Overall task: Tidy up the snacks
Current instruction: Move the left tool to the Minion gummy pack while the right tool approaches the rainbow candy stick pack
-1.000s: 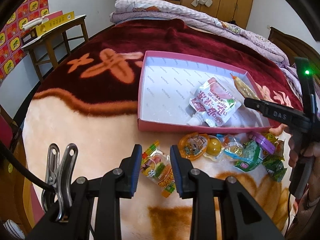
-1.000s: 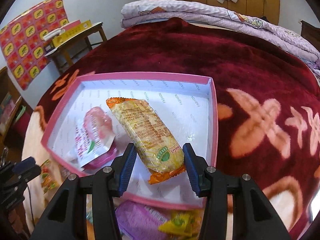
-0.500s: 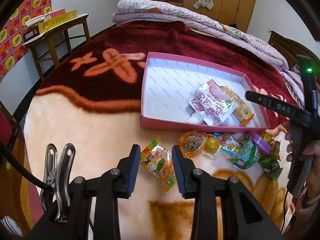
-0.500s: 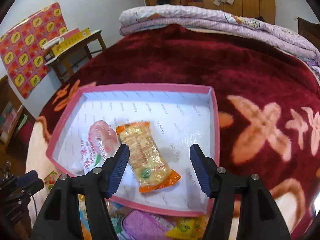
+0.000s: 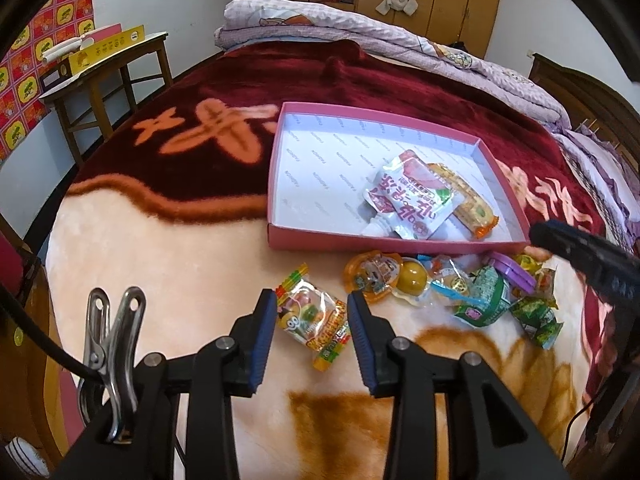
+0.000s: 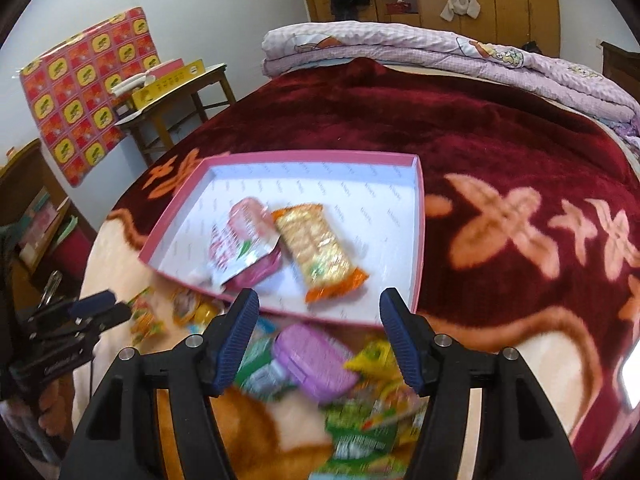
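A shallow pink box [image 5: 380,245] [image 6: 280,156] lies on the blanket with a white-and-pink drink pouch [image 5: 408,204] [image 6: 240,248] and a yellow biscuit pack [image 5: 472,208] [image 6: 320,252] inside. My right gripper [image 6: 320,340] is open and empty, hovering over a purple case [image 6: 316,360] in the snack pile in front of the box. My left gripper [image 5: 314,336] hangs over a colourful candy bag [image 5: 316,320] on the blanket. Its jaws are opening, the bag shows between them, and the pads do not press on it.
Loose snacks lie along the box's near side: an orange jelly cup [image 5: 372,276], a yellow ball [image 5: 412,278], green packets [image 5: 484,296]. A folded purple quilt [image 5: 360,28] sits at the far end of the bed. A wooden side table [image 5: 104,68] stands to the left.
My right gripper let go of the yellow biscuit pack, which now lies in the box, then opened wide and drew back over the pile. My left jaws widened slightly.
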Demonstrator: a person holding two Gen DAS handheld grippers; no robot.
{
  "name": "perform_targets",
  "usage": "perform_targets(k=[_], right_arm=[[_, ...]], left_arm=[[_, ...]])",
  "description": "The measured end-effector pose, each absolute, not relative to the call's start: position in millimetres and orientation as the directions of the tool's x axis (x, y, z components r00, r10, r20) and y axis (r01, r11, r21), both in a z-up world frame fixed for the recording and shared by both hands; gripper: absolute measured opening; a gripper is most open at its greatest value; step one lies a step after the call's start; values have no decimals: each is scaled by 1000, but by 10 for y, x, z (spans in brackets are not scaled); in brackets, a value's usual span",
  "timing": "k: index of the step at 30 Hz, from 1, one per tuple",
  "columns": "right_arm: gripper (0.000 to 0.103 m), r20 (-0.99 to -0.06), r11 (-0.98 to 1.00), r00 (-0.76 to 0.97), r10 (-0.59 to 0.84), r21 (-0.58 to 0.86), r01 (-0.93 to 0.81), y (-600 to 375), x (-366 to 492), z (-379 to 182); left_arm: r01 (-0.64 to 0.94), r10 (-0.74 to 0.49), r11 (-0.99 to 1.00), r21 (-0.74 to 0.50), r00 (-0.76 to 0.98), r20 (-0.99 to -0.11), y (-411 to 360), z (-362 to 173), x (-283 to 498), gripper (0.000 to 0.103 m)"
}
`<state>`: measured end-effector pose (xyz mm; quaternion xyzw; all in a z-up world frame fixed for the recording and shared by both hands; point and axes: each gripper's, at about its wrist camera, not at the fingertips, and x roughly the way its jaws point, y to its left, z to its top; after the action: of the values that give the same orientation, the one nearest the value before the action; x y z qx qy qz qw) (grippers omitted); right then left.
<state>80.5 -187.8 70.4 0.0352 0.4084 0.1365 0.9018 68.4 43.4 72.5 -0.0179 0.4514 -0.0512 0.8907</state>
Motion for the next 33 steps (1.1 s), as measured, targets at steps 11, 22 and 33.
perform_targets(k=[11,22,33], right_arm=[[64,-763,961,595,254,129,-245,-1874,454,562],[64,-790,982,592,158,61,-180,-2062,434,365],[64,-802,984,579,149,60,-170,-2129,518,249]], left_arm=[[97,-125,992,-84,580,-805,380,677,680,41],[115,-87,993,-26,567,-819,255,510,755,44],[93,-30,995,31,586,-810,220,428,877,52]])
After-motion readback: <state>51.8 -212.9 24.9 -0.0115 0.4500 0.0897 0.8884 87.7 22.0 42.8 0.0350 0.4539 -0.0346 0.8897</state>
